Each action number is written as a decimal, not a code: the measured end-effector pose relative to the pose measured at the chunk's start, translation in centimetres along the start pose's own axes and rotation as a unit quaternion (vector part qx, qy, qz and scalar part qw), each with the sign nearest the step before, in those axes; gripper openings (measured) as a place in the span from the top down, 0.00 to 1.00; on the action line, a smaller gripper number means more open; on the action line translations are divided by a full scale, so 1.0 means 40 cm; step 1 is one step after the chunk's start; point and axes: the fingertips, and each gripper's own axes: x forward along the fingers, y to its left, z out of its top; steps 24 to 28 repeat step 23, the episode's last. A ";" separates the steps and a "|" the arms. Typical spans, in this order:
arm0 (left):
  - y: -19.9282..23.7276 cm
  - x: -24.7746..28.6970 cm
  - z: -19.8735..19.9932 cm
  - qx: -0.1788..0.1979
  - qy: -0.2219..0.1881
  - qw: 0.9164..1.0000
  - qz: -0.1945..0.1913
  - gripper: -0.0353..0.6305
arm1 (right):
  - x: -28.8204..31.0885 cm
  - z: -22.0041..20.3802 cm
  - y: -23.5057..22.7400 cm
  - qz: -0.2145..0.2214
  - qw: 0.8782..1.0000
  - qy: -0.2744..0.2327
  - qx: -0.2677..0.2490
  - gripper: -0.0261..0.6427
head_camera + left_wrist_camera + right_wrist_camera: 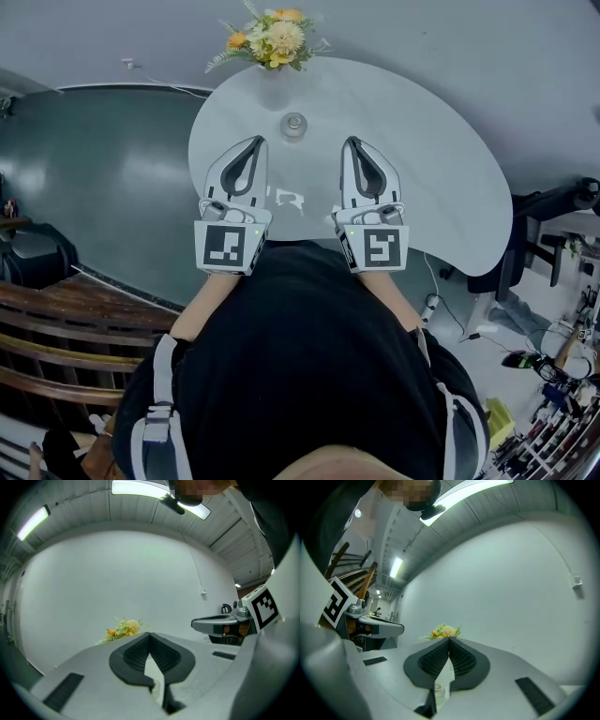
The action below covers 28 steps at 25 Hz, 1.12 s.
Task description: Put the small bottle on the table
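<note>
The left gripper (150, 635) has its jaws together at the tips, the dark grey ribbed rubber pads (136, 654) bowing apart behind the tips into a teardrop-shaped gap with nothing clamped in it. The right gripper (449, 641) is the same: tips meeting, the same ribbed dark pads (464, 660) set in smooth light grey plastic shells, holding nothing. Both point level and side by side, well apart from each other, over the near part of the smooth white rounded counter (450, 178). Each carries at its near end a cube with black-and-white square markers, and bare forearms (202, 305) run back from the cubes to the person's black top (300, 366). The small clear glass bottle with a rounded pale top (293, 125) stands upright on the counter, beyond the jaw tips and between the two lines in which they point, touched by neither; in each gripper view it shows only as a glassy shape low in the gap behind the pads. Just beyond it, at the far edge of the counter, is a bunch of yellow, orange and cream flowers with green sprigs (272, 37). A glossy dark grey-green floor (94, 169) lies to the left, with curved brown wooden slats (56, 337) at the near left.
</note>
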 end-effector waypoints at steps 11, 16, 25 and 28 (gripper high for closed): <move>-0.014 0.001 -0.009 0.006 0.014 1.000 -0.002 0.94 | -0.007 -0.015 -0.003 0.005 1.000 0.006 0.004 0.93; -0.023 0.006 -0.010 0.008 0.011 1.000 -0.003 0.94 | -0.009 -0.021 -0.002 0.011 1.000 0.011 0.002 0.93; -0.030 0.007 -0.012 0.011 0.012 1.000 -0.005 0.94 | -0.007 -0.007 -0.009 0.006 1.000 -0.009 0.007 0.93; -0.030 0.007 -0.012 0.011 0.012 1.000 -0.005 0.94 | -0.007 -0.007 -0.009 0.006 1.000 -0.009 0.007 0.93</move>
